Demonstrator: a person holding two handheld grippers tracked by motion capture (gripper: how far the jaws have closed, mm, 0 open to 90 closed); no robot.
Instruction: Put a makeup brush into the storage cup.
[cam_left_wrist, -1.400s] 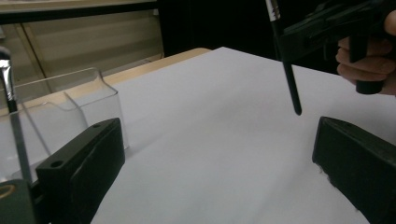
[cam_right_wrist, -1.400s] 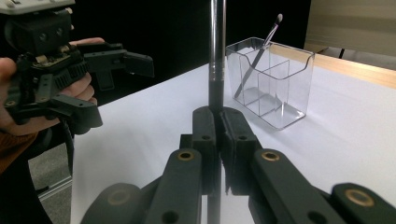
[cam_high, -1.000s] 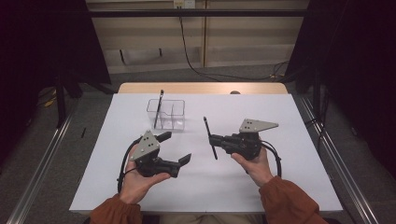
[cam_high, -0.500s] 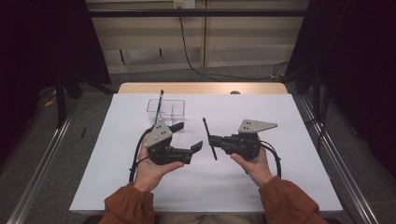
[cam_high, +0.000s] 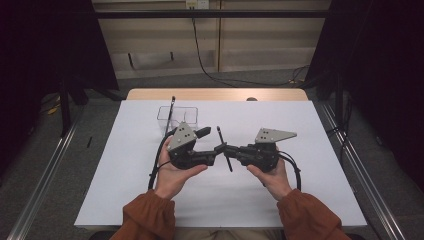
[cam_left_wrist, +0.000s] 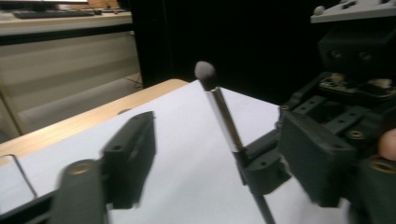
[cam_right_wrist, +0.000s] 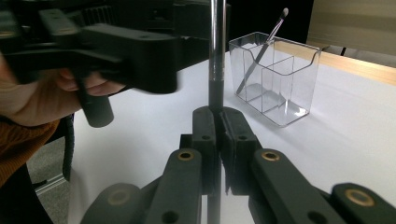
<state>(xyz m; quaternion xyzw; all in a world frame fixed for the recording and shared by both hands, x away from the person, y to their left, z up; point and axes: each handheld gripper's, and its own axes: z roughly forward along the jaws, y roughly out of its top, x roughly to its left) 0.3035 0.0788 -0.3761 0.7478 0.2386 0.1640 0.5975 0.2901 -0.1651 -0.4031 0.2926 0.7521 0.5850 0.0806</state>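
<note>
Glossy metal-sleeved brush (cam_right_wrist: 216, 56), clear glossy plastic holder (cam_right_wrist: 275, 77), matt white table cover (cam_high: 300, 120).

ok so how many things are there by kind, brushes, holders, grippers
makeup brushes: 2, one held in the right gripper, one standing in the holder
clear holder: 1
grippers: 2, right and left gripper
total: 5

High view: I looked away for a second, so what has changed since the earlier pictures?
The left gripper moved right, toward the slim black makeup brush, its jaws closing around it but not yet pressing. The right gripper kept its grip on the brush; the clear plastic organizer stayed put.
</note>
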